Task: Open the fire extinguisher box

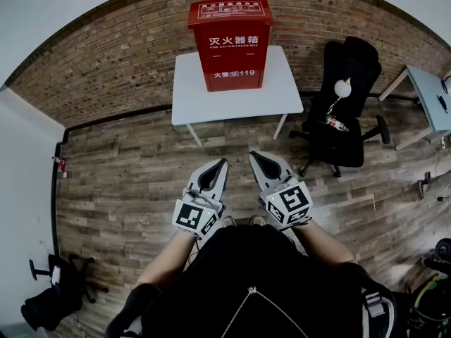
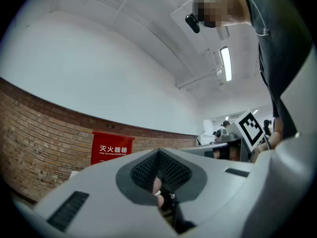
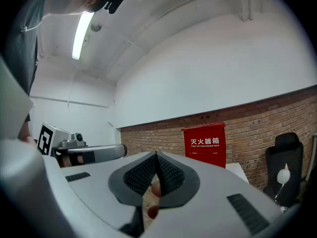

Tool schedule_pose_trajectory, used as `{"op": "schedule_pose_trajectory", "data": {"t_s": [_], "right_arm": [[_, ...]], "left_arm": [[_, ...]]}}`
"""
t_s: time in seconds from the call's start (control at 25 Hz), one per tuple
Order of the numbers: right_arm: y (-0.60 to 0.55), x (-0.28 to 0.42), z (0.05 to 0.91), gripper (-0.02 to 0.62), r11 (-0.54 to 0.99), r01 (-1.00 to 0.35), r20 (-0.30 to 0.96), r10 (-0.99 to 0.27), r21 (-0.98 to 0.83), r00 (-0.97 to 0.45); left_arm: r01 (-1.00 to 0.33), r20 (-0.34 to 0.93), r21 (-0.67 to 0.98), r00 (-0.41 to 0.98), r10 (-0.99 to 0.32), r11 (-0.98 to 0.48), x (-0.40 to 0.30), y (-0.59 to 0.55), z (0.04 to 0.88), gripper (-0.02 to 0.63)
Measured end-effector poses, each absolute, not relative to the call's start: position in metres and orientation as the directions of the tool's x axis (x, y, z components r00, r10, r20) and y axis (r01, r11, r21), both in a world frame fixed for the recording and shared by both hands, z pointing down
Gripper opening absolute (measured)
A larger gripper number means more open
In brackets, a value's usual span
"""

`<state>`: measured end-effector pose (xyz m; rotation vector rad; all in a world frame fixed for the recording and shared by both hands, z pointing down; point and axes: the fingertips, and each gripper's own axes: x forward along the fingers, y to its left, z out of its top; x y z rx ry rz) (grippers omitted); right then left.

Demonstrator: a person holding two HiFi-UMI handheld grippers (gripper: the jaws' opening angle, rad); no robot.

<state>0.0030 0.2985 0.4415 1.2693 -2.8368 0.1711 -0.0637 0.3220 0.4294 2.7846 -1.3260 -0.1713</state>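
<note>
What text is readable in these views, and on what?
"灭火器箱": white characters, upper front of the red metal fire extinguisher box.
"FIRE EXTINGUISHER BOX": small line just beneath, same front.
"火警 119": lower front.
White print on the box's lid: too small to read.

Both units had pale grey, wedge-shaped shells. The left gripper (image 1: 223, 165) and right gripper (image 1: 253, 156) each bore black ribbed pads (image 2: 143, 170) in a dark recess and a white marker cube (image 1: 196, 215) printed with black squares. The wearer had a black top (image 1: 275, 270) with a central zip (image 1: 248, 292).
</note>
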Motion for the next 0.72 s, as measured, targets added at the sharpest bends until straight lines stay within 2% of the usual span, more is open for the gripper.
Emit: {"op": "schedule_pose_trajectory", "data": {"t_s": [0.36, 0.72], "right_arm": [[0.302, -0.011, 0.444, 0.018, 0.696, -0.71, 0.078, -0.706, -0.107, -0.703], [0.298, -0.017, 0.446, 0.018, 0.651, -0.745, 0.084, -0.742, -0.147, -0.665]], "left_arm": [[-0.768, -0.073, 0.102, 0.628, -0.775, -0.632, -0.068, 0.318, 0.431, 0.049], [-0.762, -0.064, 0.12, 0.633, -0.771, -0.636, -0.082, 0.319, 0.433, 0.049]]}}
